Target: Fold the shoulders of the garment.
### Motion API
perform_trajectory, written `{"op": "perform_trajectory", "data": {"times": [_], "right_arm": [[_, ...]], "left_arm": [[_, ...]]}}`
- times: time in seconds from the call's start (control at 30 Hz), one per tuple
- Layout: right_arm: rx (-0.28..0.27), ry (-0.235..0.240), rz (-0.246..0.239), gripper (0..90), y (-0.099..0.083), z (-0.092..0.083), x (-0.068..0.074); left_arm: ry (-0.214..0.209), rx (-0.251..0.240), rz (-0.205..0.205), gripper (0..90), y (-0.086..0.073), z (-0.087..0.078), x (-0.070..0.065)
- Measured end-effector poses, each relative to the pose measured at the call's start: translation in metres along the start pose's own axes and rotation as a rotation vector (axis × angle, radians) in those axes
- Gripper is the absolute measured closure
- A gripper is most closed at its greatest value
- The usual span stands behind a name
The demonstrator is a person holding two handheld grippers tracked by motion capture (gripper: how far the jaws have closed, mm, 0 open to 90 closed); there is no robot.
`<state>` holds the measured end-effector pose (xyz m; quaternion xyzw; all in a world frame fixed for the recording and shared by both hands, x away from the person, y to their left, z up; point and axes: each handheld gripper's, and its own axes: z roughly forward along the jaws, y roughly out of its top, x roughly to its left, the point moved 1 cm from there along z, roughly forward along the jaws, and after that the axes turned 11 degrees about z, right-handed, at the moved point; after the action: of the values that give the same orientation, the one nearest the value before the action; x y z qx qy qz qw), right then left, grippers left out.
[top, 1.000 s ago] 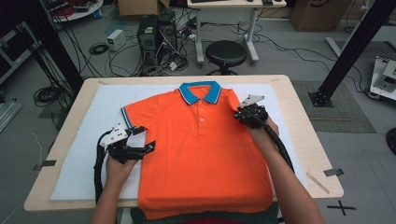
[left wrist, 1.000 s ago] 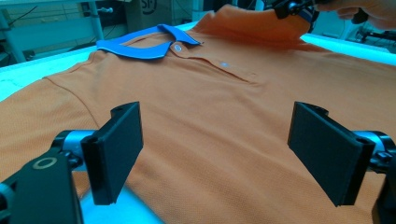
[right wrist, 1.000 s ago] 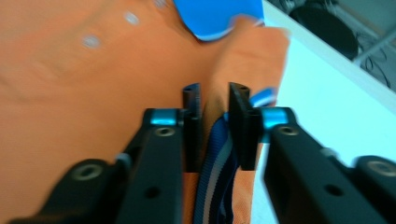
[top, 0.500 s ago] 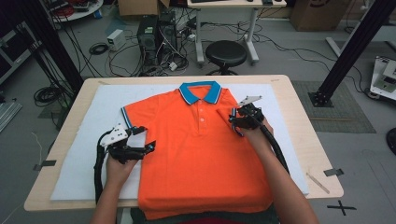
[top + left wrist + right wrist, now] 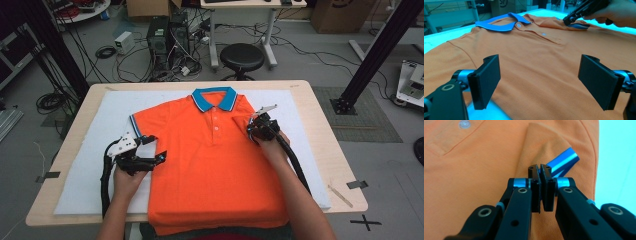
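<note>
where your three cameras sit

your high view looks forward and down over the whole table. your left gripper view rides low, facing across the orange polo shirt toward the right gripper. your right gripper view looks down, very near the folded sleeve. all three share that sleeve.

One orange polo shirt on one white mat; two grippers in play, left gripper and right gripper; two buttons showing on the placket; one stool behind one table.
</note>
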<state>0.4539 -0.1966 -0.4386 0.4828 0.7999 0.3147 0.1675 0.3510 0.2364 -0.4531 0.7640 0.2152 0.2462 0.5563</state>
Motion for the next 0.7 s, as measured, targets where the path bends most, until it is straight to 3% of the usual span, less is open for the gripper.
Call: {"op": "perform_trajectory", "data": {"times": [0.13, 0.37, 0.6, 0.7], "right_arm": [[-0.024, -0.017, -0.044, 88.4, 0.000, -0.007, 0.005], [-0.058, -0.012, -0.069, 88.3, 0.002, -0.015, 0.009], [-0.085, -0.017, -0.159, 88.3, 0.003, -0.021, 0.033], [-0.091, 0.005, -0.207, 87.9, 0.003, -0.023, 0.048]], "left_arm": [[0.000, -0.001, -0.002, 18.2, 0.000, 0.000, 0.000], [0.001, 0.001, 0.000, 18.2, 0.000, 0.000, 0.000], [0.000, 0.002, 0.000, 18.2, 0.000, 0.000, 0.000], [0.001, 0.001, 0.000, 18.2, 0.000, 0.000, 0.000]]}}
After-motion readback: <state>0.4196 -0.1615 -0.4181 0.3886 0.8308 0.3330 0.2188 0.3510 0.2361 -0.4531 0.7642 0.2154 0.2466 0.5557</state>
